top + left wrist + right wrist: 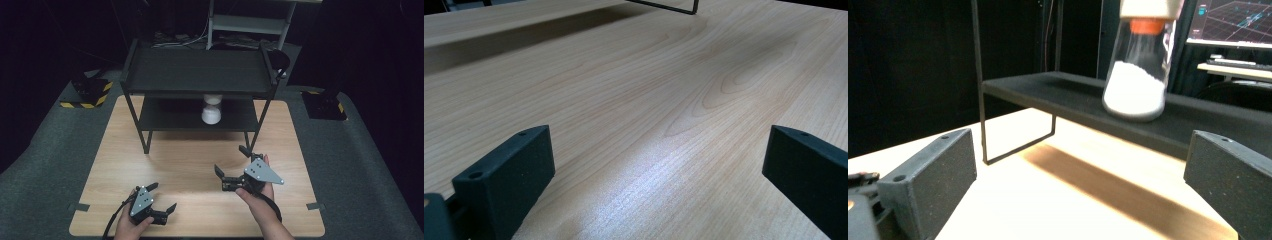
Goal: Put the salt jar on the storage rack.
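Flask [1134,75] of white powder sits on rack's lower shelf [165,119], untouched; right gripper [233,163] faces it, left gripper [162,197] low over surface [190,165], both jaws spread, reach next.

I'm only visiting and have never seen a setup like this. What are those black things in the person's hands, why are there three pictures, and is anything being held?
They are hand-held grippers, each with two black jaws. The high view looks down on the wooden table from above: the left gripper is near the front edge, the right gripper is farther forward. The other two pictures come from small cameras riding on each gripper, looking out between its own jaws. On the table stands a black two-level shelf rack. On its lower shelf is a clear bottle holding white powder, with an orange band near the top. Both grippers have their jaws spread apart and hold nothing. The right gripper faces the bottle, so that is probably what it will go for.
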`<state>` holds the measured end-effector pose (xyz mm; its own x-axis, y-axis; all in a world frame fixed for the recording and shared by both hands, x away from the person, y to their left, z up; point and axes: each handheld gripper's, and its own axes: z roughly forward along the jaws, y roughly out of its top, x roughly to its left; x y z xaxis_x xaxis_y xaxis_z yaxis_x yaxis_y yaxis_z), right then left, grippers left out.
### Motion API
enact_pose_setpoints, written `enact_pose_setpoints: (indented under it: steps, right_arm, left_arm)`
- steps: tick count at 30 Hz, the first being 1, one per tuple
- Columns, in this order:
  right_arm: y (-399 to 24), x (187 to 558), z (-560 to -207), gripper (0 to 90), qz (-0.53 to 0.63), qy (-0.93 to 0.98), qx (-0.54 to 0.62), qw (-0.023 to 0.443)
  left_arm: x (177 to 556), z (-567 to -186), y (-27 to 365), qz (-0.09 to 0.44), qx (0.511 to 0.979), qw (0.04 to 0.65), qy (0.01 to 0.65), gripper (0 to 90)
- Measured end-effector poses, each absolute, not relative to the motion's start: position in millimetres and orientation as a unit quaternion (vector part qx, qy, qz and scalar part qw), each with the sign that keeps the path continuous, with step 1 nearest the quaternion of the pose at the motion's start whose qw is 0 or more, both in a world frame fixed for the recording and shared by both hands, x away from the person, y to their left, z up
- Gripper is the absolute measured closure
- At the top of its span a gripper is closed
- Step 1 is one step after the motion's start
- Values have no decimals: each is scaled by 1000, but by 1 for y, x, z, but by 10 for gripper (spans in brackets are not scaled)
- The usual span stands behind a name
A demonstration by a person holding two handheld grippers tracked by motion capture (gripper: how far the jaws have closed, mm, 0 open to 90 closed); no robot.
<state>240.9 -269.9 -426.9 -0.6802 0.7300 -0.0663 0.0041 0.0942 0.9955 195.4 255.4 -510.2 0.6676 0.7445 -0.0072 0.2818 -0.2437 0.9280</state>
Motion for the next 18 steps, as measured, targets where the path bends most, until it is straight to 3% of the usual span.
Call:
enact_pose_setpoints:
  steps: [18]
  right_arm:
    - [-312, 220, -480, 8, 583, 696, 304, 289]
  left_arm:
    - [195, -510, 255, 227, 756, 512, 338, 5]
